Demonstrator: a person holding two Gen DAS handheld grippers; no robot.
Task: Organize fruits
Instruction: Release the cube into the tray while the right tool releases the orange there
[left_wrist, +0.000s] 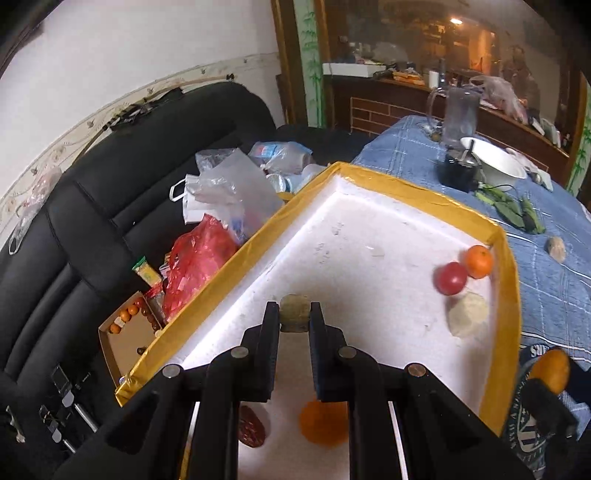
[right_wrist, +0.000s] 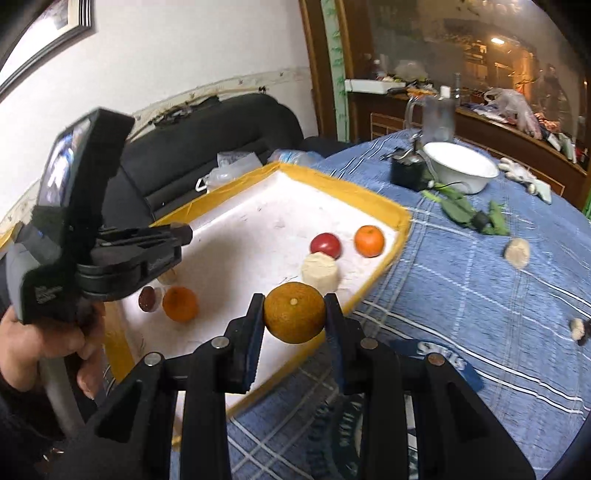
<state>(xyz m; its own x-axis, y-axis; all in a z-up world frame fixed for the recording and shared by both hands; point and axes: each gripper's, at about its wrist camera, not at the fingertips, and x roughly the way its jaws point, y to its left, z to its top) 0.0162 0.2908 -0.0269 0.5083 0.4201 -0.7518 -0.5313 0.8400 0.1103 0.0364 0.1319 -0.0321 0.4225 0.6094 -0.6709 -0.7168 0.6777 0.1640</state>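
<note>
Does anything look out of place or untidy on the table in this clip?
Yes. Two pale lumpy pieces lie loose on the blue checked tablecloth, outside the white foam tray with yellow-taped rim, and green leafy scraps lie scattered beside the white bowl.

The table (right_wrist: 480, 295), covered by a blue checked cloth, carries a white foam tray with yellow taped rim (right_wrist: 400, 218), a white bowl (right_wrist: 460, 171), a black container (right_wrist: 406, 171), green leaves (right_wrist: 458, 210) and a pale loose piece (right_wrist: 517, 252).
</note>
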